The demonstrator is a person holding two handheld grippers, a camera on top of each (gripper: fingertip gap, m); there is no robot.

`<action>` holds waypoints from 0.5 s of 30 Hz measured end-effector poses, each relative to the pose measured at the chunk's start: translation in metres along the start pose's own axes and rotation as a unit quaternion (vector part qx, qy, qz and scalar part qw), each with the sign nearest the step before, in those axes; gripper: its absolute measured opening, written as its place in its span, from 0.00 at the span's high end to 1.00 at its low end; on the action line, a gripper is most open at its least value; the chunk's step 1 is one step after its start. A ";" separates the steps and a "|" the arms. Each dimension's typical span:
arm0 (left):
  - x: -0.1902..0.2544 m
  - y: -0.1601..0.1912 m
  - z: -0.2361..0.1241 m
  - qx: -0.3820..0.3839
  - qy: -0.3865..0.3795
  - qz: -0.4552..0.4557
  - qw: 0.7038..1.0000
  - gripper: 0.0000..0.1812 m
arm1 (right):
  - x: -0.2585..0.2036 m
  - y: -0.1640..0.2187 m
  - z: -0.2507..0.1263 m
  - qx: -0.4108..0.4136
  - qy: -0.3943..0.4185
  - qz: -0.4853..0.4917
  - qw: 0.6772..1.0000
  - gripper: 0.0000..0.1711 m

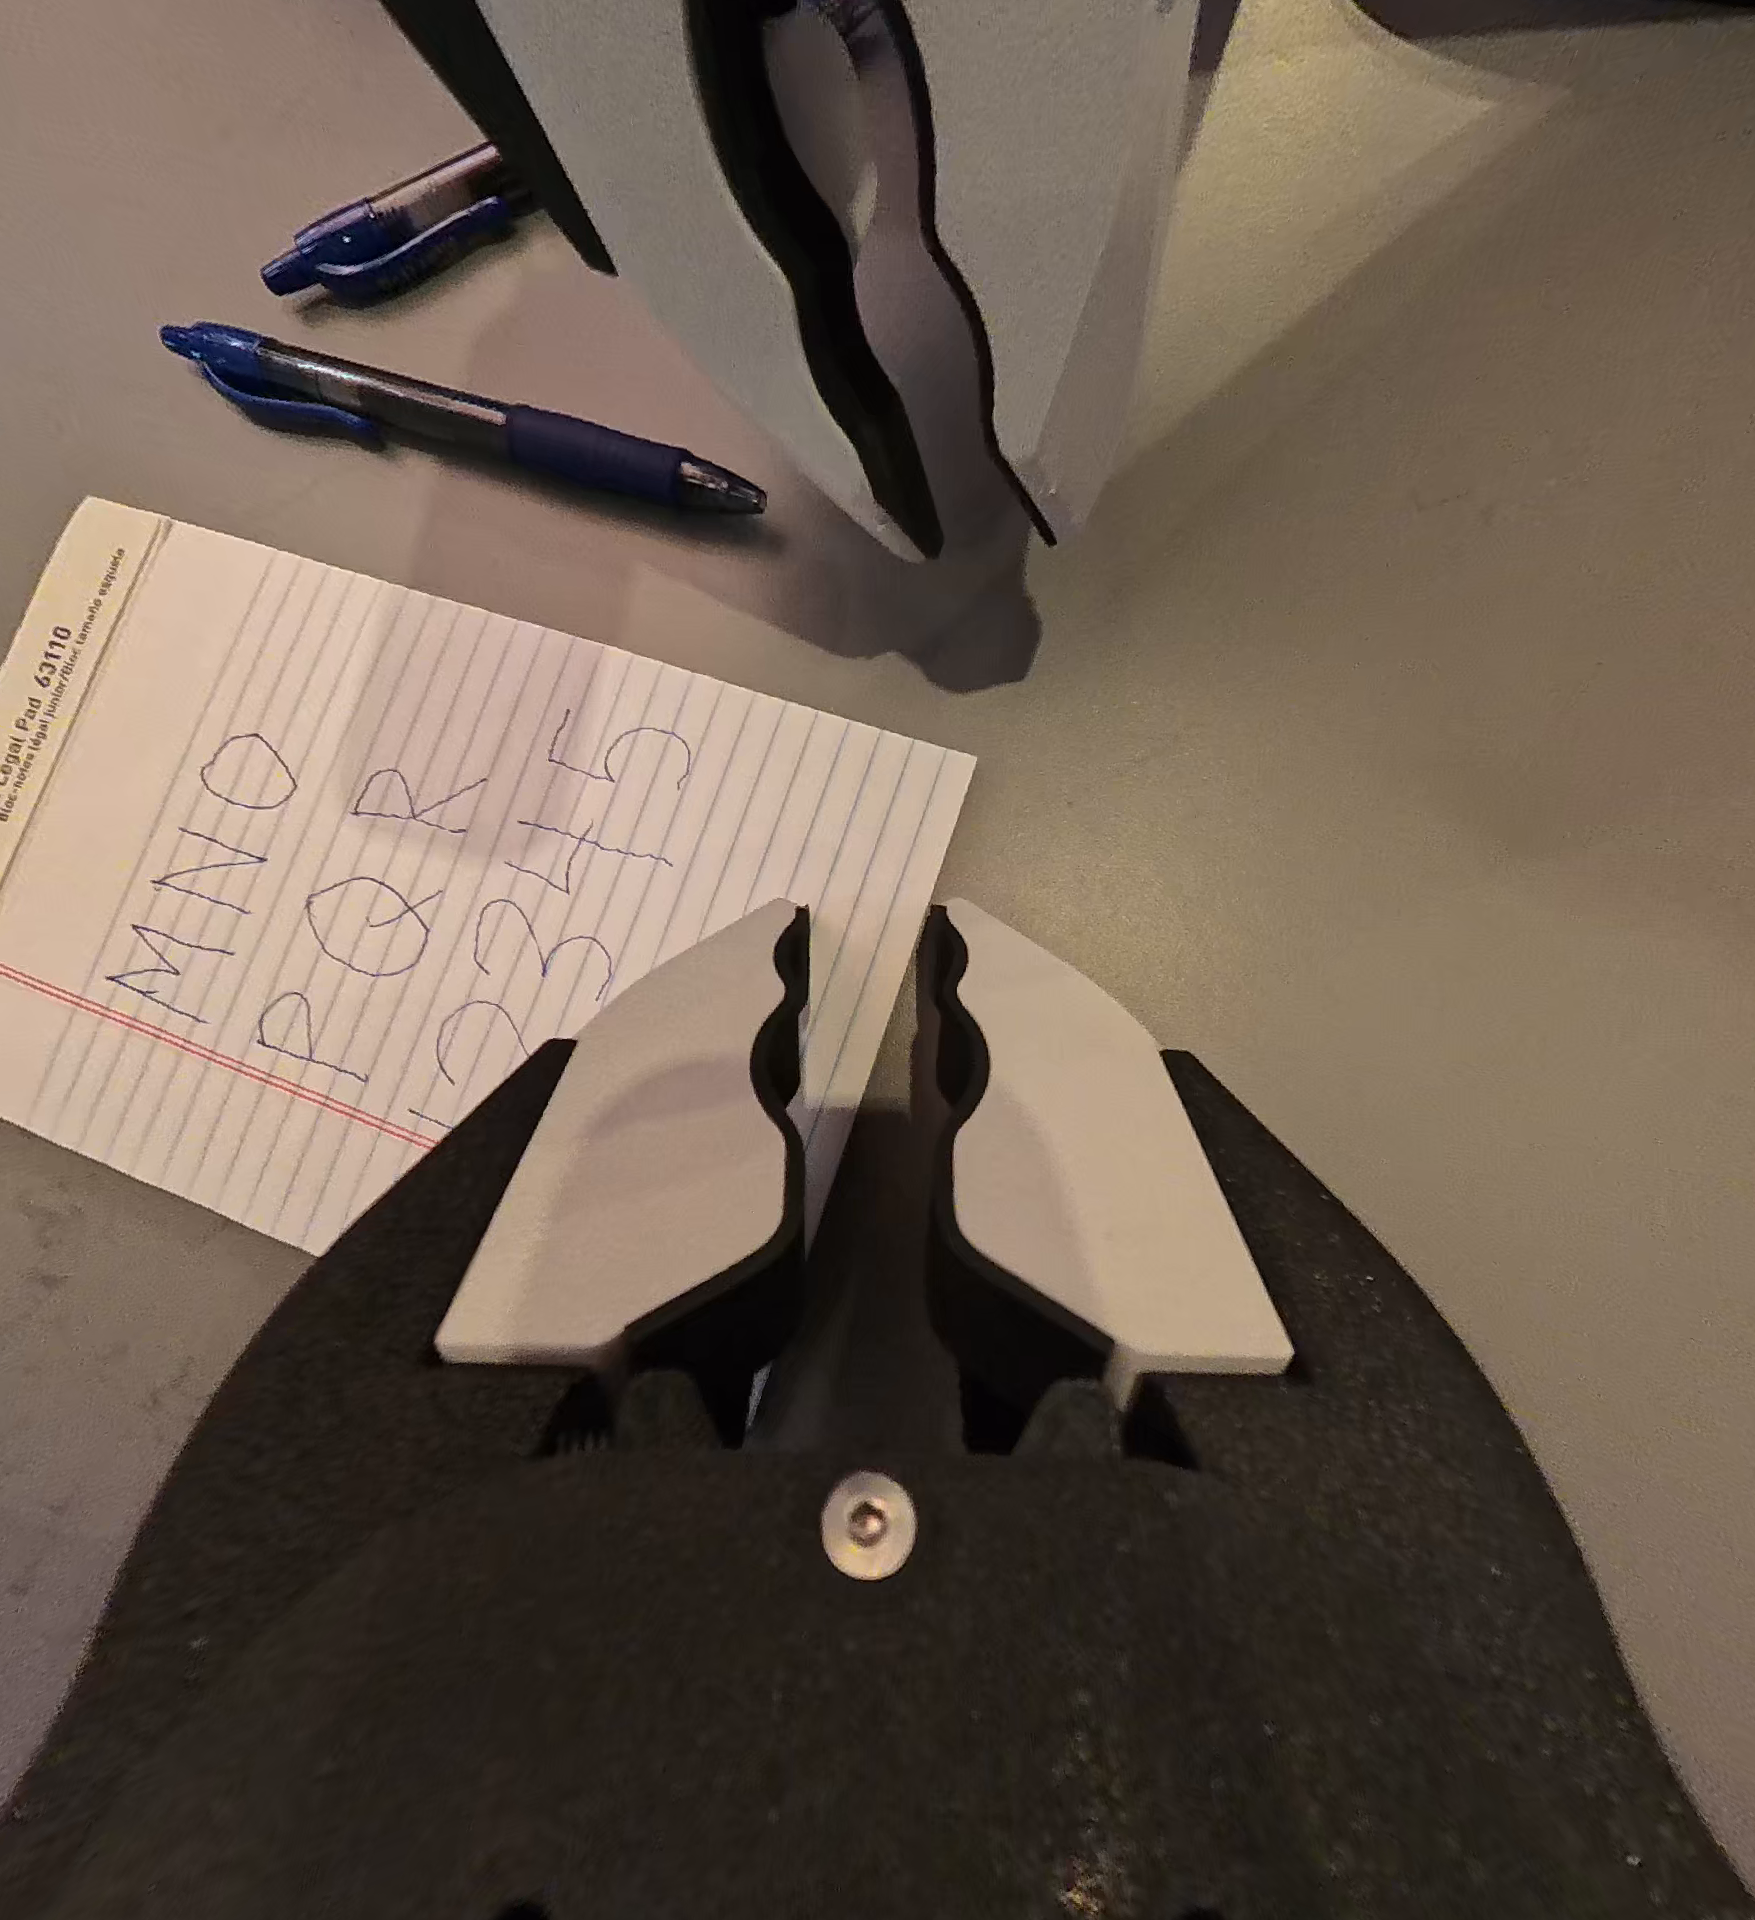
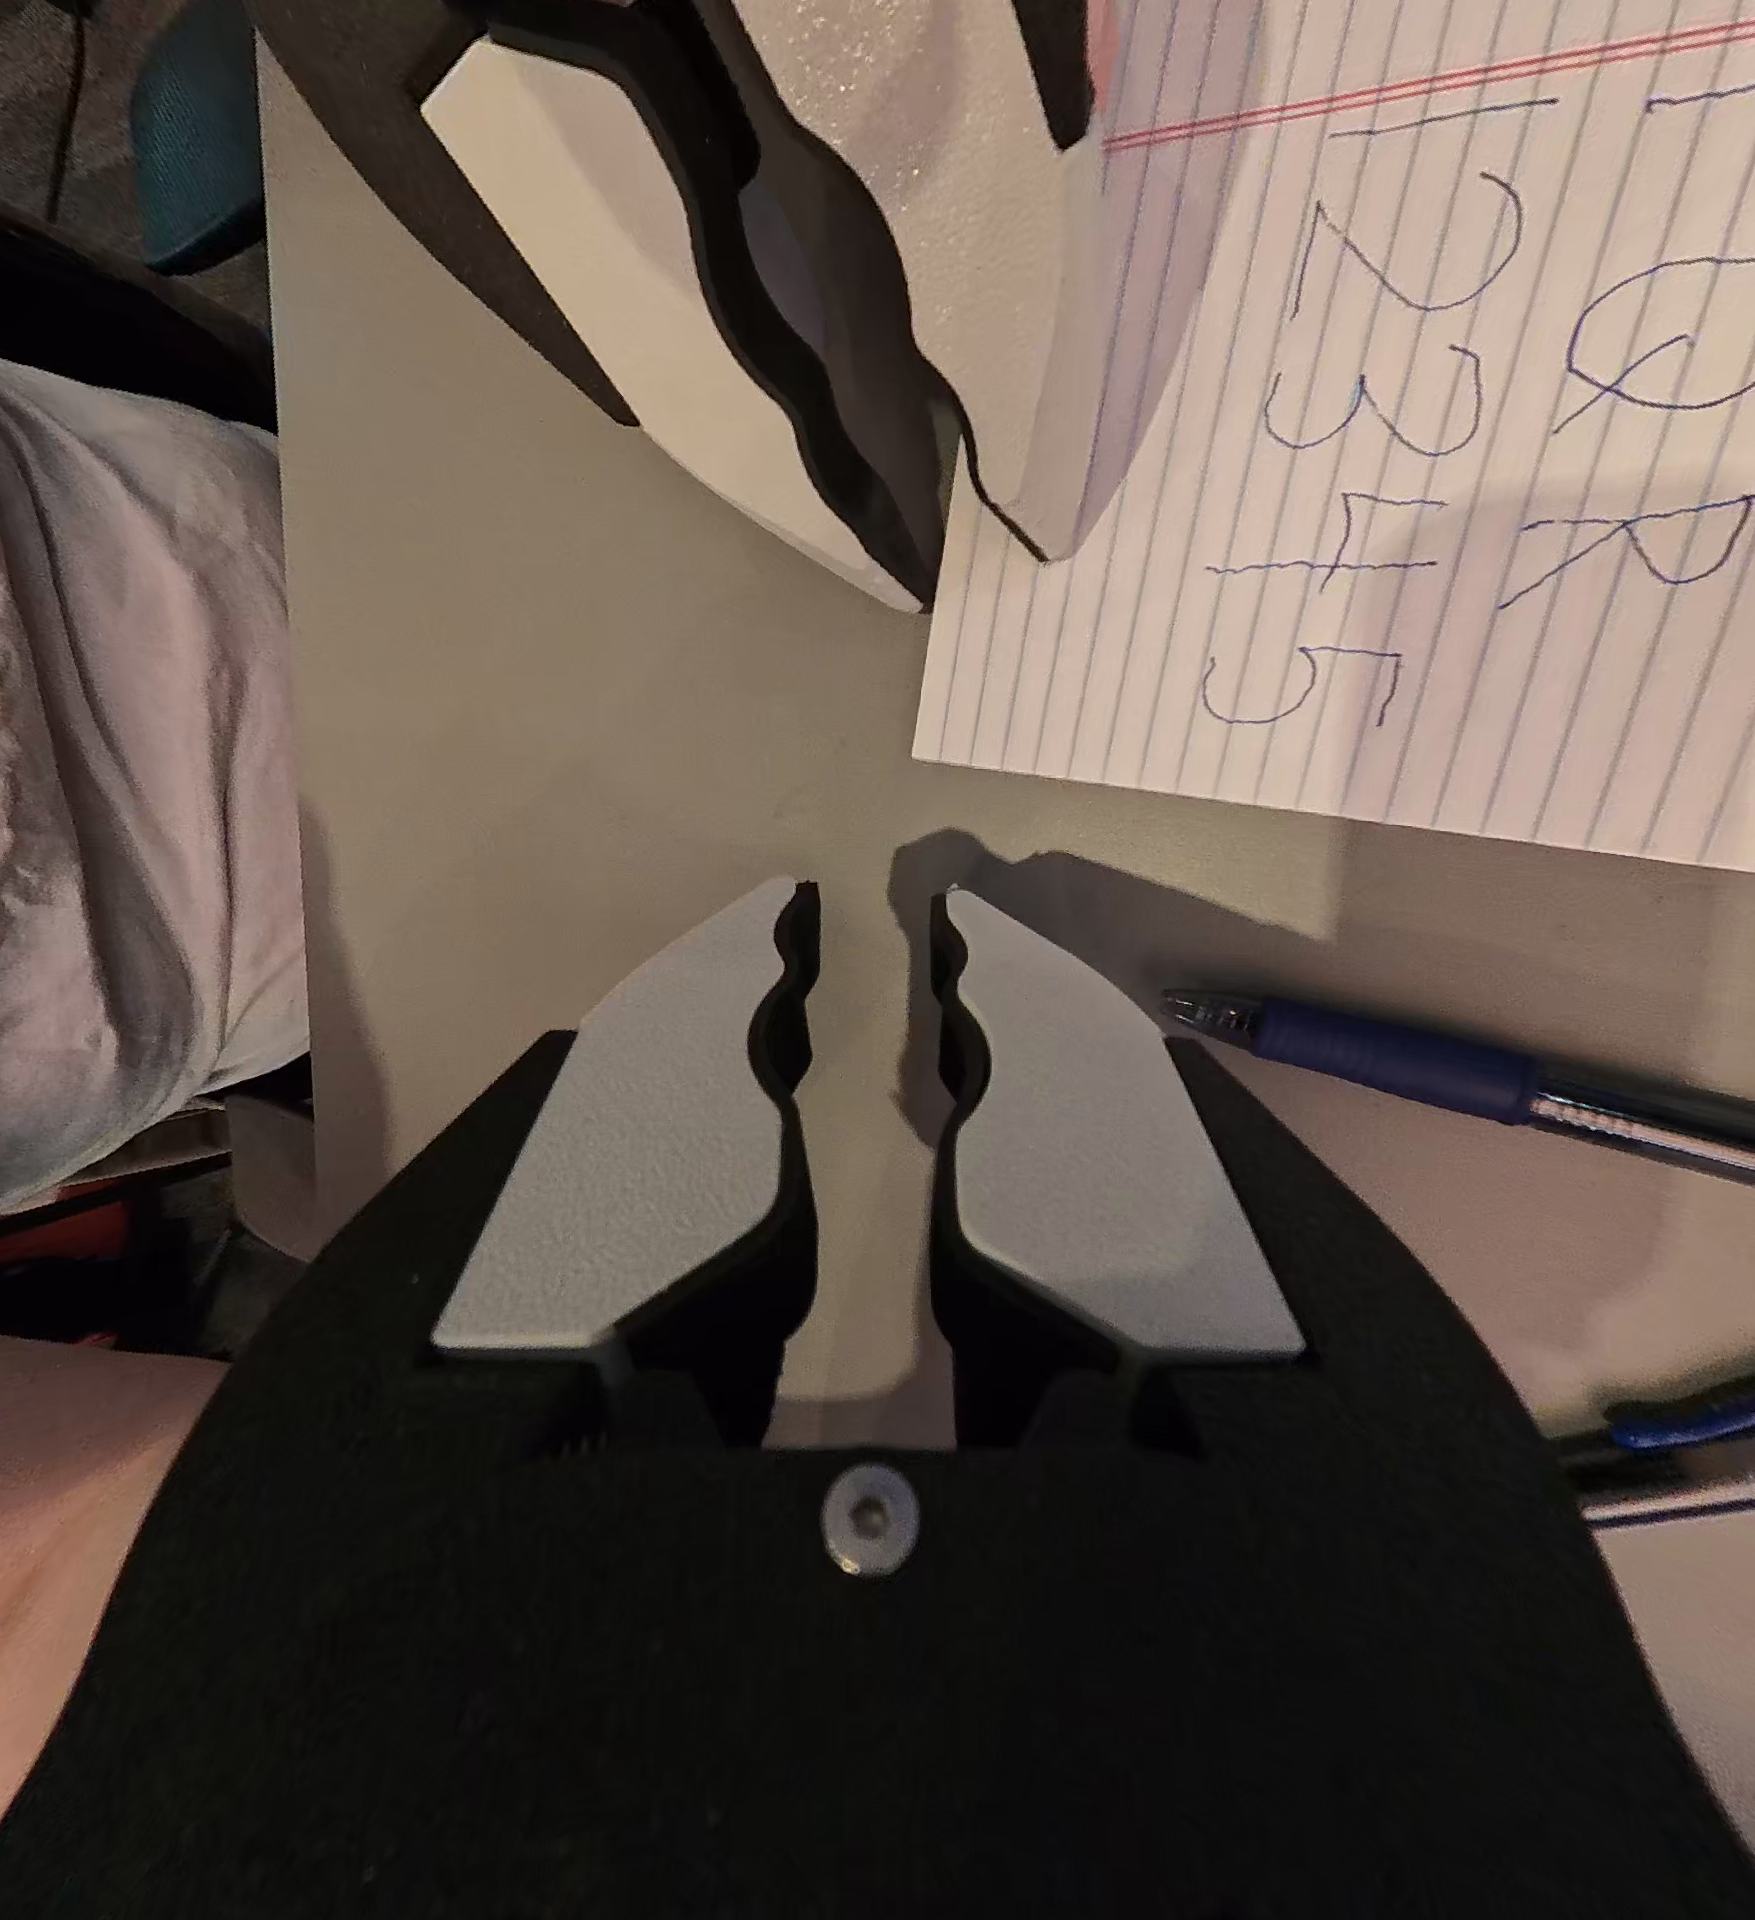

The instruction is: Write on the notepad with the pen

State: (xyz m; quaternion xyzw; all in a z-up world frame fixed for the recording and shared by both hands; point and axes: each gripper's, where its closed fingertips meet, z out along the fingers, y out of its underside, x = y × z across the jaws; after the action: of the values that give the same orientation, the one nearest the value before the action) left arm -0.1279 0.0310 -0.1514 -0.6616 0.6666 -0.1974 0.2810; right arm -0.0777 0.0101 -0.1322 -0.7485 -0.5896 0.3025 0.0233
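A white lined notepad [image 1: 540,748] with blue handwriting lies flat on the grey table; it also shows in the right wrist view [image 2: 1475,675]. A blue pen [image 1: 457,416] lies loose on the table beyond the pad, and to the right in the right wrist view [image 2: 1424,1060]. My left gripper [image 1: 868,920] is slightly open and empty, its tips over the pad's near corner. My right gripper [image 2: 875,896] is slightly open and empty, tips down close to the bare table beside the pad's end. Each gripper shows in the other's view: the right [image 1: 977,540], the left [image 2: 977,571].
A second blue pen [image 1: 385,229] lies farther back, partly behind the right gripper, and at the right edge in the right wrist view [image 2: 1735,1403]. The table edge [image 2: 281,623] runs down the left, with a person's grey clothing [image 2: 73,727] beyond it. The grippers' ends are close to 6 centimetres from one another.
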 end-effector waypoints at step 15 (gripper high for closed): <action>-0.001 -0.001 -0.001 0.016 0.017 -0.030 0.999 0.89 | 0.000 0.002 0.002 -0.005 -0.003 0.003 1.000 0.89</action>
State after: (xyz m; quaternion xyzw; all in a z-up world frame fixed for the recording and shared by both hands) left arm -0.1277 0.0315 -0.1502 -0.6732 0.6481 -0.2274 0.2740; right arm -0.0769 0.0093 -0.1343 -0.7495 -0.5889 0.3019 0.0168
